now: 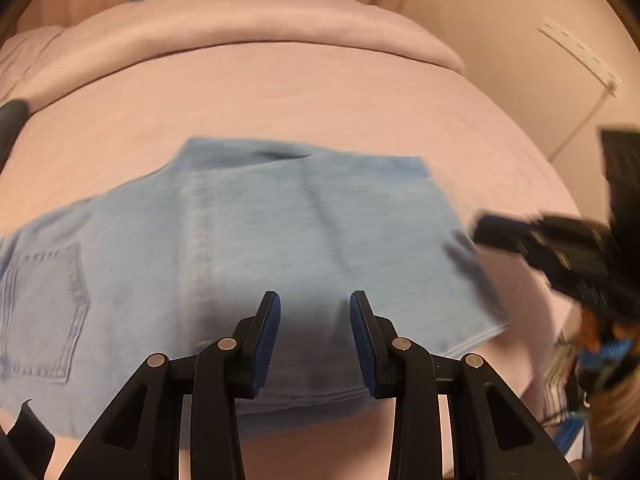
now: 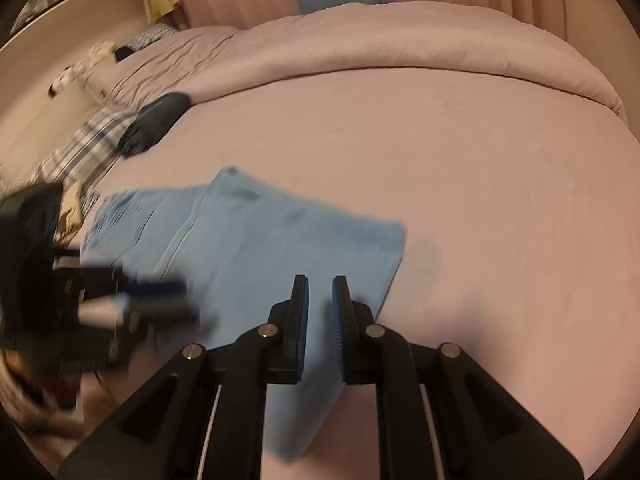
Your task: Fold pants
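Pants (image 1: 248,248) lie folded; long axis apparently running left-right.

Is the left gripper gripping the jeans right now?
Apart. The left wrist view shows the left gripper open above the jeans, nothing between its pads.

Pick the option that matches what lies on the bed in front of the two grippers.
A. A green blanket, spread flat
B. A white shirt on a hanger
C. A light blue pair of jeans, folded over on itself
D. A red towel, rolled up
C: the jeans are light blue denim with a back pocket showing at the left, one layer folded over another on the pink bed.
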Demonstrator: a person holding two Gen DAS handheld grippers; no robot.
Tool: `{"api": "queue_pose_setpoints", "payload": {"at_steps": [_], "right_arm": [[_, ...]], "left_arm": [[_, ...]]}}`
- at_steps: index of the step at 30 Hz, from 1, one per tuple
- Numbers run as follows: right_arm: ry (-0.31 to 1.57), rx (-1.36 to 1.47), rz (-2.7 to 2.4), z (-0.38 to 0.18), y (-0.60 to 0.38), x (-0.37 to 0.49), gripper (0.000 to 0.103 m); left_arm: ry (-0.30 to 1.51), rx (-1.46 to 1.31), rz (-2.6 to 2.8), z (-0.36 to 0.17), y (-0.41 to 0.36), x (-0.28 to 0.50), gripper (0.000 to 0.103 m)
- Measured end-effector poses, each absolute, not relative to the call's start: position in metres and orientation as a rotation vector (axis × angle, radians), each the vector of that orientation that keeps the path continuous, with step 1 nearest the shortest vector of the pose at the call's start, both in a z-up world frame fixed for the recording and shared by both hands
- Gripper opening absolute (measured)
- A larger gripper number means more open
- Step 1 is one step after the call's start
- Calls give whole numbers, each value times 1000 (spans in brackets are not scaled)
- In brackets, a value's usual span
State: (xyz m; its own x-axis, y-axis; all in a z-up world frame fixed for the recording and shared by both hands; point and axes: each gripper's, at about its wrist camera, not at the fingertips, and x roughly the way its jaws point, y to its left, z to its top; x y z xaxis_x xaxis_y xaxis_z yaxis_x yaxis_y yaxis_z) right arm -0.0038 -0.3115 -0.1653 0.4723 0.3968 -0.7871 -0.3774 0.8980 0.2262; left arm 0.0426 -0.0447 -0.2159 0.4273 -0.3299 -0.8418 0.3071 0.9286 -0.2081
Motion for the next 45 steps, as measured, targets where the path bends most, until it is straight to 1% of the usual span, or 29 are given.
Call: {"api": "queue_pose_setpoints", "payload": {"at_steps": [1, 2, 3, 7, 9, 11, 14, 15, 16, 18, 19, 20, 22, 26, 29, 36, 42, 45], "right_arm": [[978, 11, 482, -168, -306, -8, 14], [991, 3, 493, -171, -302, -15, 14], [1003, 1, 502, -175, -300, -17, 14], [1087, -13, 497, -206, -287, -22, 13], [1068, -28, 488, -207, -284, -23, 13], [1080, -25, 483, -206, -283, -20, 13], [1100, -26, 475, -201, -281, -17, 13], [1103, -24, 472, -198, -281, -18, 17], [1102, -19, 473, -194, -279, -19, 24], [1072, -11, 478, -182, -276, -23, 35], [1061, -9, 481, -178, -276, -24, 36], [1050, -8, 489, -176, -275, -24, 36], [1053, -8, 485, -178, -273, -24, 37], [1149, -64, 458, -201, -259, -20, 38], [1155, -72, 462, -194, -250, -15, 40], [1065, -1, 574, -171, -210, 2, 40], [1042, -19, 673, -176, -151, 11, 39], [1041, -46, 732, -191, -121, 14, 39]], "left_arm": [[1064, -24, -384, -220, -43, 41, 35], [1068, -26, -373, -223, -42, 41, 39], [1068, -34, -366, -223, -39, 40, 40], [1067, -12, -360, -221, -41, 38, 41], [1058, -2, -360, -221, -43, 37, 42], [1055, -9, -362, -217, -53, 48, 42], [1059, -19, -379, -214, -46, 47, 43], [1057, -19, -378, -210, -38, 40, 43], [1052, -18, -375, -208, -35, 37, 43], [1038, -18, -366, -204, -30, 32, 57], [1026, -20, -357, -201, -29, 30, 70], [1016, -25, -348, -199, -28, 29, 74], [995, -45, -338, -193, -20, 28, 74], [966, -60, -287, -183, 5, 26, 74], [960, -84, -225, -181, 29, 22, 74], [943, -236, -139, -179, 83, 11, 75], [905, -384, -116, -176, 125, -6, 75], [884, -439, -77, -176, 149, -16, 75]]}}
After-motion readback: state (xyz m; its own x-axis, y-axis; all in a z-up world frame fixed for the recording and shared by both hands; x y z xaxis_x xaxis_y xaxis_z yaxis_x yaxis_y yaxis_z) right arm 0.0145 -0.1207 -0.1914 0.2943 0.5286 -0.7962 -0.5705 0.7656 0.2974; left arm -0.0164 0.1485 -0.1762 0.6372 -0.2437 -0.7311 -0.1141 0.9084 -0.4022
